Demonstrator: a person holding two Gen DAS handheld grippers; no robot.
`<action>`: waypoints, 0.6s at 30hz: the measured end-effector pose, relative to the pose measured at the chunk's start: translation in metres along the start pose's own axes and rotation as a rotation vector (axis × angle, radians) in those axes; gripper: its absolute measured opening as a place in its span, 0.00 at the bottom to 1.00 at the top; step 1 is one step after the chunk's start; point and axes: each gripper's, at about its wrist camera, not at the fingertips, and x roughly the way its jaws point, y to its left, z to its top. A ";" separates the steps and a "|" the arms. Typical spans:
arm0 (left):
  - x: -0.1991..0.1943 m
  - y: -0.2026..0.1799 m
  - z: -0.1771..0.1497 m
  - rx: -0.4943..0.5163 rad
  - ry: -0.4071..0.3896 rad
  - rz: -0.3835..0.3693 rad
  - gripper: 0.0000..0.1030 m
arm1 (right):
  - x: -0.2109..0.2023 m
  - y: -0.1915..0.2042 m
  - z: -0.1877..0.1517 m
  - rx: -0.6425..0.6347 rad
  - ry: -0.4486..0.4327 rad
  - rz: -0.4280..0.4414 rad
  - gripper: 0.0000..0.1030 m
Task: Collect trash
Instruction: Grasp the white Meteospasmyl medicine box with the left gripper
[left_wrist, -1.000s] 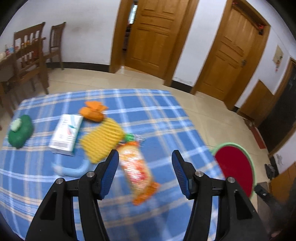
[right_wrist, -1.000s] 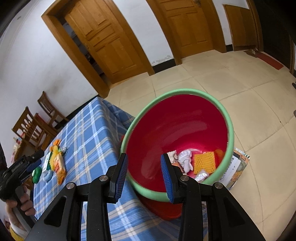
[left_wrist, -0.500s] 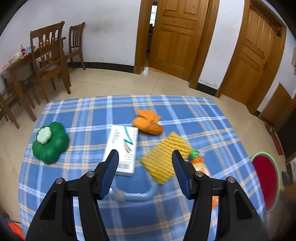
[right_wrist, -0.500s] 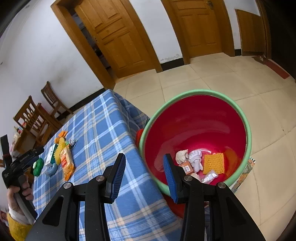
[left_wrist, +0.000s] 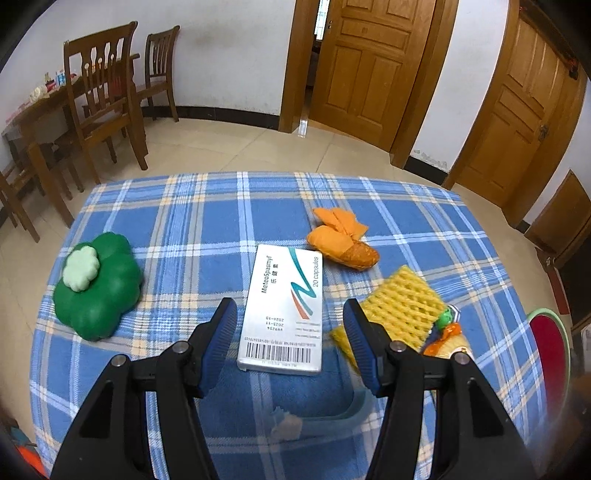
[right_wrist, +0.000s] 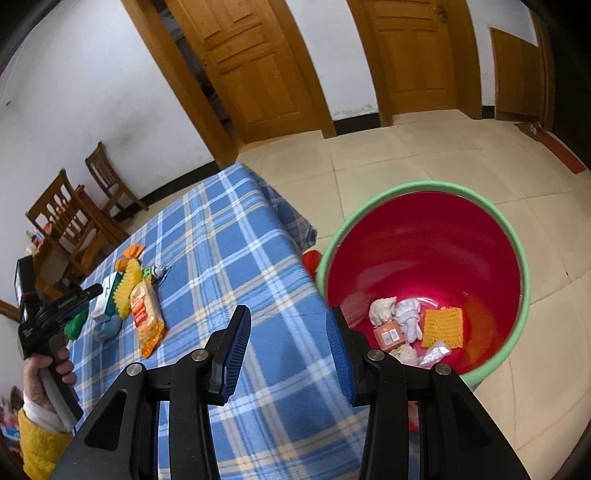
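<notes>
The left claw (left_wrist: 288, 332) hangs over the blue checked tabletop (left_wrist: 184, 229) with its jaws apart and nothing between the pads; the white medicine box (left_wrist: 284, 310) lies flat on the cloth just beyond the tips, at 12 o'clock from the claw. At 1 o'clock of the box lies an orange wrapper (left_wrist: 341, 240), and at 3 o'clock a yellow foam net (left_wrist: 399, 306), with a snack bag (left_wrist: 447, 338) partly hidden behind the right finger. A green toy (left_wrist: 98, 284) sits well apart at 9 o'clock. The right claw (right_wrist: 288, 347) is also empty, jaws moderately apart, above the edge of the tabletop. The red bin (right_wrist: 517, 258) with green rim stands on the floor at 2 o'clock from it and holds several pieces of trash (right_wrist: 410, 321) at its bottom. In the right wrist view, a hand (right_wrist: 48, 373) in a yellow sleeve holds the left claw's grip.
</notes>
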 end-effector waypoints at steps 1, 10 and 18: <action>0.003 0.002 0.000 -0.006 0.006 0.000 0.58 | 0.002 0.004 0.000 -0.010 0.005 0.001 0.42; 0.023 0.007 -0.001 -0.041 0.045 -0.005 0.58 | 0.022 0.037 0.006 -0.087 0.033 0.027 0.43; 0.026 0.004 -0.002 -0.021 0.049 0.008 0.57 | 0.038 0.063 0.011 -0.152 0.047 0.059 0.43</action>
